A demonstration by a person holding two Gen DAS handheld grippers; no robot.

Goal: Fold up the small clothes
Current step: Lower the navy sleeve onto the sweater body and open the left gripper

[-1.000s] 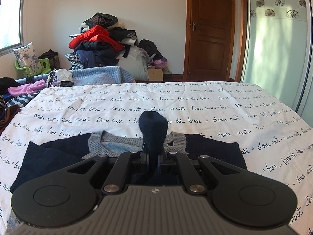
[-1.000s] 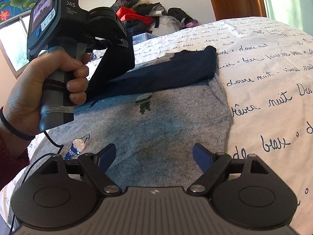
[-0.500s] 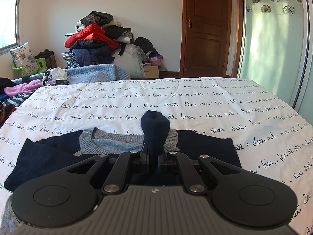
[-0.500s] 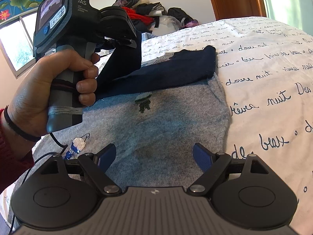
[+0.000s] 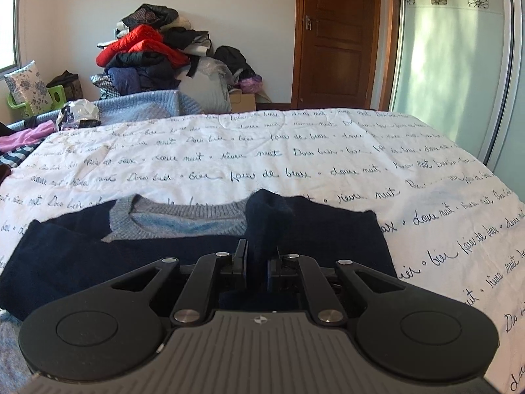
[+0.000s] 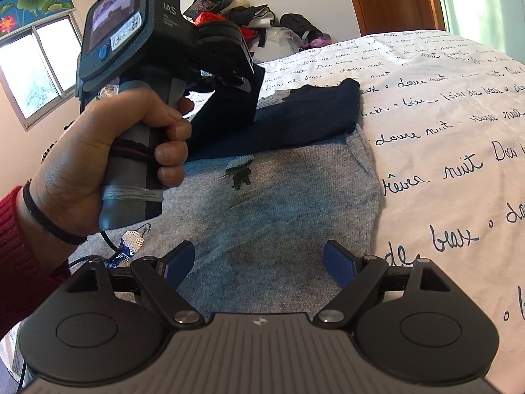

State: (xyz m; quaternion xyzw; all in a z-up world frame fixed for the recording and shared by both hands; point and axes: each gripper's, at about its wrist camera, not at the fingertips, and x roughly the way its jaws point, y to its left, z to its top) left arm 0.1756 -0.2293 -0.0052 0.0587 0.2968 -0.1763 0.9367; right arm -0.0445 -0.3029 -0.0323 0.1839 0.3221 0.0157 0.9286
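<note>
A small grey sweater (image 6: 282,210) with navy sleeves lies flat on the bed. Its grey collar (image 5: 183,213) faces away in the left wrist view. My left gripper (image 5: 256,262) is shut on the navy sleeve cuff (image 5: 267,216) and holds it up over the sweater's chest. The right wrist view shows that gripper (image 6: 226,75) in a hand, with the sleeve hanging from it. The other navy sleeve (image 6: 315,111) lies folded across the chest. My right gripper (image 6: 259,262) is open and empty, low over the sweater's grey lower body.
The bed has a white cover with black script (image 5: 295,151). More clothes (image 5: 23,141) lie at its far left. A pile of clothes (image 5: 147,55) stands by the back wall, a wooden door (image 5: 338,36) and a glass panel (image 5: 452,65) to the right.
My left gripper has carried the navy sleeve to the right across the sweater's chest and a little lower. My right gripper has stayed open and still.
</note>
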